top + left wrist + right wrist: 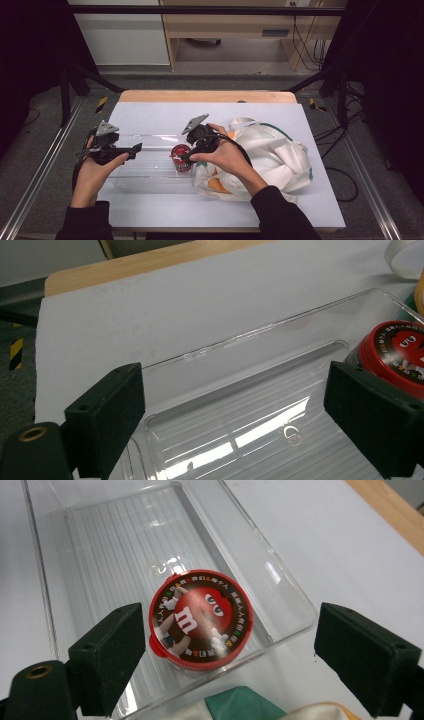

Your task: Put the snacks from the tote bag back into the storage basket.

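Here, candy tub: a clear tub with a red lid point(201, 619) printed with a cartoon face stands upright inside the clear tray, at the tray's right end.
Clear tray: a long see-through plastic bin point(150, 172) with a ribbed floor lies left to right on the white tabletop point(165, 112); apart from the tub, its floor is bare.
Right tongs: the right tongs point(230, 655) hang just above the tub, spread wide, pads clear of the lid on both sides, nothing pinched; in the high view they sit at point(186, 155) over the tray's right end.
Left tongs: the left tongs point(232, 422) are spread too and hold nothing; they point along the tray from its left end, with the tub beyond the right-hand pad. In the high view they are at point(134, 149).
Cloth bag: a white bag point(272, 155) with green and orange parts lies crumpled just right of the tray, under the right forearm.
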Available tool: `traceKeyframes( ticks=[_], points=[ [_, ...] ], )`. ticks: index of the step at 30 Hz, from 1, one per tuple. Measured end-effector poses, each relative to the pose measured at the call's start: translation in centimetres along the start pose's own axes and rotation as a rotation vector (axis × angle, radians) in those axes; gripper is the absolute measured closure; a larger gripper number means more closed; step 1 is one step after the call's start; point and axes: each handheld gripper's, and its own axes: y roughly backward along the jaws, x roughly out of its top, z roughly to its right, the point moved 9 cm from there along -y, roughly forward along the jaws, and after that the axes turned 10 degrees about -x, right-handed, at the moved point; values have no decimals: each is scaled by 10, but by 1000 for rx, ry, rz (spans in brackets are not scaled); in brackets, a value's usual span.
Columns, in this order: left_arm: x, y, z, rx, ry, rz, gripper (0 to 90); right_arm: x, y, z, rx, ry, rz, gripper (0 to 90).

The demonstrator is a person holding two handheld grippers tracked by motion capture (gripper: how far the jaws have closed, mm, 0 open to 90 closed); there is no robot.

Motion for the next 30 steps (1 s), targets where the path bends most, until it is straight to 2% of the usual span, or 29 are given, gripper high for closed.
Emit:
traceKeyframes(
  ticks=[10, 17, 24, 30],
  points=[
    [0, -1, 2, -5, -7, -2, 93, -7, 28, 18, -45, -39, 43, 129],
    [0, -1, 3, -4, -12, -8, 91, -21, 51, 34, -82, -76, 74, 118],
    [0, -2, 4, -4, -15, -8, 91, -41, 72, 46, -121, -127, 89, 110],
    [0, -2, 5, -6, -19, -12, 91, -64, 87, 59, -168, -166, 96, 108]
  ],
)
